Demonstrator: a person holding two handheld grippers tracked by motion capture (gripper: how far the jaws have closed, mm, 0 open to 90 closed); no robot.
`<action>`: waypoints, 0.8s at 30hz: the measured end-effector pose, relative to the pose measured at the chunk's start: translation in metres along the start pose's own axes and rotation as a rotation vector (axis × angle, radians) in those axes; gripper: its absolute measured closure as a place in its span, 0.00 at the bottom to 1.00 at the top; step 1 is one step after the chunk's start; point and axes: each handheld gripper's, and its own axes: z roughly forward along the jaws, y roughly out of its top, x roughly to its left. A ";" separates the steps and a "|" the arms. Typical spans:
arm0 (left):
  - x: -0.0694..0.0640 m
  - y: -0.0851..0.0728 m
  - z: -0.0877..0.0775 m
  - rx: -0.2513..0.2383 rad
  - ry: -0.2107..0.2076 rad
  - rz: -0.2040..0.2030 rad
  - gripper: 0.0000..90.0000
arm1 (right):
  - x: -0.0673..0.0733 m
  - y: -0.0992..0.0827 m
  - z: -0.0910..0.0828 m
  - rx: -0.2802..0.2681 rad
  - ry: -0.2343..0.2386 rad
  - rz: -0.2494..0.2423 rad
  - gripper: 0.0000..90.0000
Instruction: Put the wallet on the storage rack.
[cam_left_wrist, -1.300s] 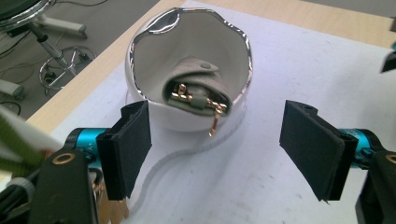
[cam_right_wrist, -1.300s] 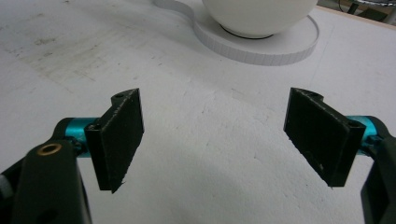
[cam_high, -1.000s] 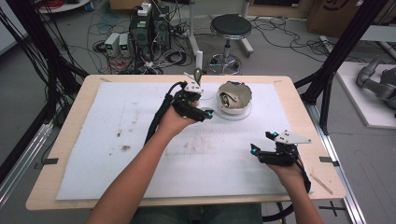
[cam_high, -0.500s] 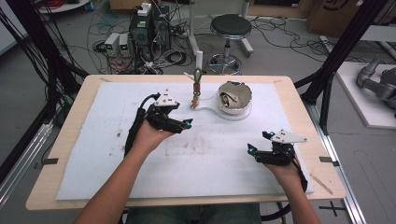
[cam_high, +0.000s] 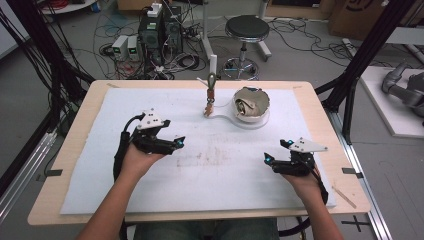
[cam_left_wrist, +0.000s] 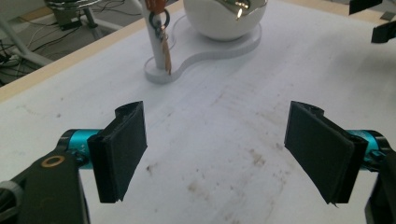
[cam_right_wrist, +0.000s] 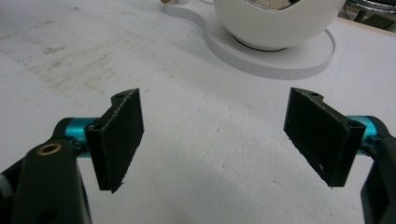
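Observation:
A white bowl (cam_high: 251, 102) holding a crumpled beige thing stands on a flat white base (cam_high: 223, 118) at the back middle of the mat. On the same base a short post (cam_high: 211, 92) carries a metal ring and a brown tag. My left gripper (cam_high: 178, 143) hovers left of the middle, well in front of the post. Its jaws have just been opening, with nothing between them (cam_left_wrist: 224, 154). My right gripper (cam_high: 275, 151) rests at the front right, open and empty (cam_right_wrist: 224, 144), facing the bowl (cam_right_wrist: 275, 21).
A white foam mat (cam_high: 210, 175) with brownish stains covers the wooden table (cam_high: 75, 150). Black frame poles (cam_high: 357, 70) stand at both sides. Beyond the far edge are a stool (cam_high: 247, 30), computers (cam_high: 160, 25) and cables on the floor.
My left gripper has drawn back from the post and bowl, moving left and toward the person. The ring and tag now hang uncovered. The right gripper has stayed put.

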 end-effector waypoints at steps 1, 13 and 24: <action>0.000 -0.004 -0.002 -0.003 0.002 -0.006 0.23 | 0.000 0.000 0.000 -0.001 0.001 0.000 0.23; 0.007 -0.037 -0.019 -0.034 0.026 -0.046 0.23 | -0.001 0.001 0.000 -0.008 -0.001 0.000 0.23; 0.012 -0.063 -0.021 -0.045 0.072 -0.082 0.23 | -0.005 0.001 0.000 -0.019 -0.006 0.016 0.23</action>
